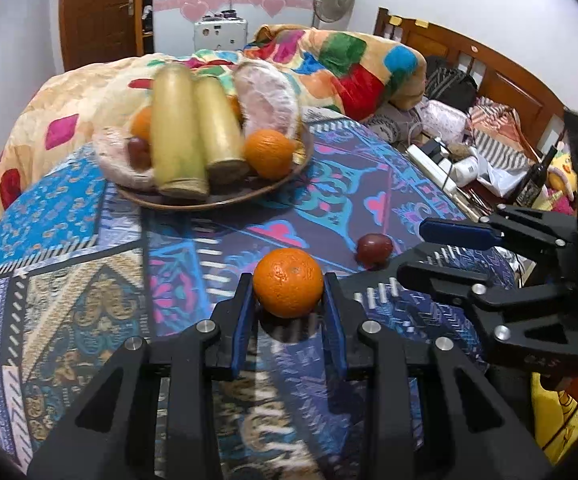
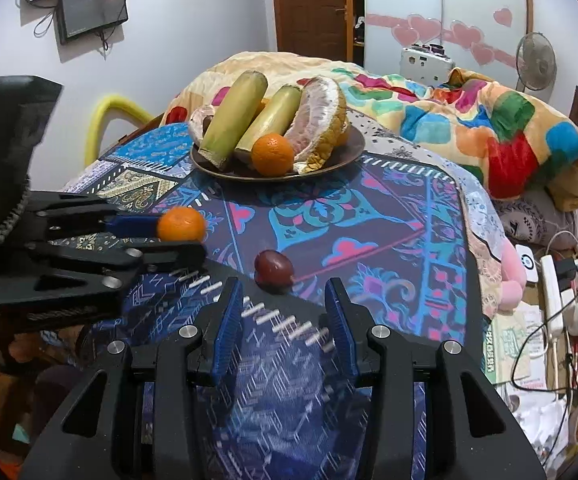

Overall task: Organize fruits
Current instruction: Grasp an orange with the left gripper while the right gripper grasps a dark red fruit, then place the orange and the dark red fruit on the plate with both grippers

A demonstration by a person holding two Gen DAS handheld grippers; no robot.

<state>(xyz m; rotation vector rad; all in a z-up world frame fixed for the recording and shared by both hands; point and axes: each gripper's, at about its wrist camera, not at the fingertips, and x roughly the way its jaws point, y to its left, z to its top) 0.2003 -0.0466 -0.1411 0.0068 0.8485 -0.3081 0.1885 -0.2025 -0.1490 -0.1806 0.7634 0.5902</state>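
Observation:
My left gripper [image 1: 288, 284] is shut on an orange [image 1: 288, 282], held just above the patterned cloth; it also shows in the right wrist view [image 2: 181, 224]. A dark red fruit [image 2: 274, 267] lies on the cloth just ahead of my right gripper [image 2: 283, 296], which is open and empty; the fruit also shows in the left wrist view [image 1: 374, 249]. A brown plate [image 2: 353, 148] at the far side holds two sugarcane pieces [image 2: 241, 116], pomelo segments [image 2: 321, 116] and another orange [image 2: 272, 154].
The table is covered by a blue patterned cloth [image 2: 389, 220]. A colourful blanket [image 2: 489, 128] lies behind it. Clutter with a power strip [image 2: 553, 296] and cables sits to the right, below the table edge.

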